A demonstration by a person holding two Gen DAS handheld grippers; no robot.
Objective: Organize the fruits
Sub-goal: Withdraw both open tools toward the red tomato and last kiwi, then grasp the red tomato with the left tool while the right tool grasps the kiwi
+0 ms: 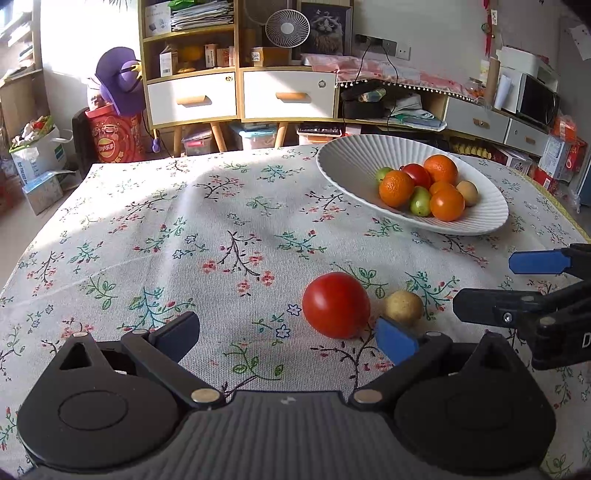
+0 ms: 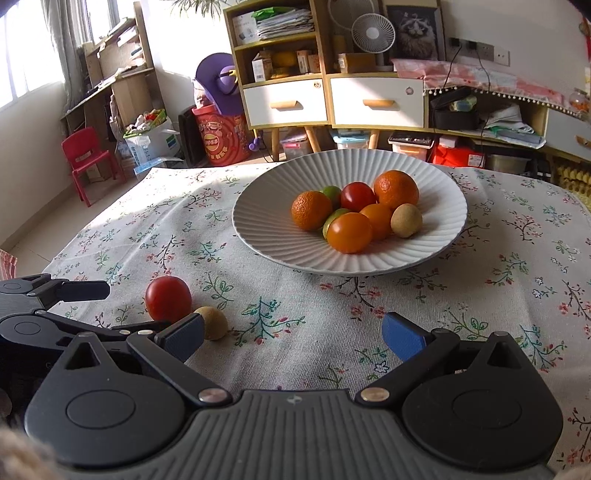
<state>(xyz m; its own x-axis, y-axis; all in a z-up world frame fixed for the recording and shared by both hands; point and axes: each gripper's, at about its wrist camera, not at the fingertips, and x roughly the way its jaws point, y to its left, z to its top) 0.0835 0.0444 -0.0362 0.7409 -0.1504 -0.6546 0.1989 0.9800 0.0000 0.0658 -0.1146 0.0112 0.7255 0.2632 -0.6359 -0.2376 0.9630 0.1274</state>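
Observation:
A red tomato (image 1: 336,304) (image 2: 168,298) and a small tan fruit (image 1: 403,306) (image 2: 214,323) lie side by side on the flowered tablecloth, outside the plate. The white ribbed plate (image 1: 351,162) (image 2: 258,236) holds several fruits: oranges, a tomato, green ones and a tan one. My left gripper (image 1: 288,336) is open and empty, and the tomato lies just ahead of its right finger. My right gripper (image 2: 293,338) is open too, over bare cloth between the loose fruits and the plate. The tan fruit lies just beyond its left pad (image 2: 184,338). Each gripper shows at the edge of the other's view.
The table's far edge runs behind the plate. Beyond it stand a shelf unit with drawers (image 2: 332,99), a fan (image 2: 373,35), a red child's chair (image 2: 86,158) and boxes on the floor. The cloth (image 1: 166,240) left of the loose fruits is bare.

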